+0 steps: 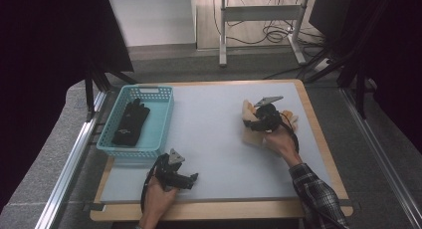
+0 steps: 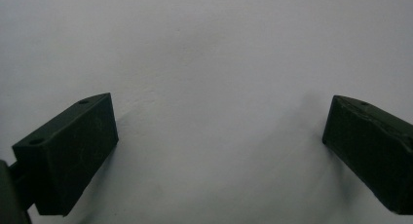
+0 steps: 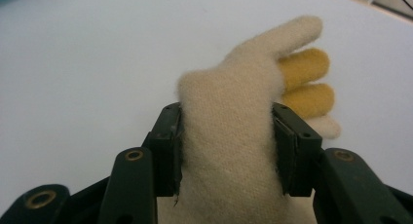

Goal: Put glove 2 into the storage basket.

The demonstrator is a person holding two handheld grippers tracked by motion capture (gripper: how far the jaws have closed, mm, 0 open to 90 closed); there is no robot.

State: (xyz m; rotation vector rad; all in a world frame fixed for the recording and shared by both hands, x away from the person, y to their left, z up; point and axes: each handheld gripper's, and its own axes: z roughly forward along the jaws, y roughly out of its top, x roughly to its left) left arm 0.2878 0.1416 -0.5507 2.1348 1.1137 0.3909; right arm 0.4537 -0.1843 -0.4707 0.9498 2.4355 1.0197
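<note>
The right hand-held gripper (image 3: 226, 151) is clamped on a cream knitted glove (image 3: 243, 131); in the right gripper view both pads are pressed into the wool, and two yellow fingers (image 3: 307, 83) are seen past the jaws. No earlier look is offered. In the high view the same glove (image 1: 253, 124) is seen at the right far part of the counter (image 1: 214, 124), partly covered by the right hand-held gripper (image 1: 259, 120), with the cuff end on the surface. The left hand-held gripper (image 1: 191, 178) is seen near the front edge, left of centre; in the left gripper view its jaws are wide apart over bare grey counter (image 2: 219, 63), nothing between them. A blue basket (image 1: 159, 119) is set at the left far side, a black glove (image 1: 130, 123) lying inside it. The counter is pale grey with a wooden rim. Beyond it, grey floor, a white table frame (image 1: 259, 20) and loose cables (image 1: 276, 35) are visible.
</note>
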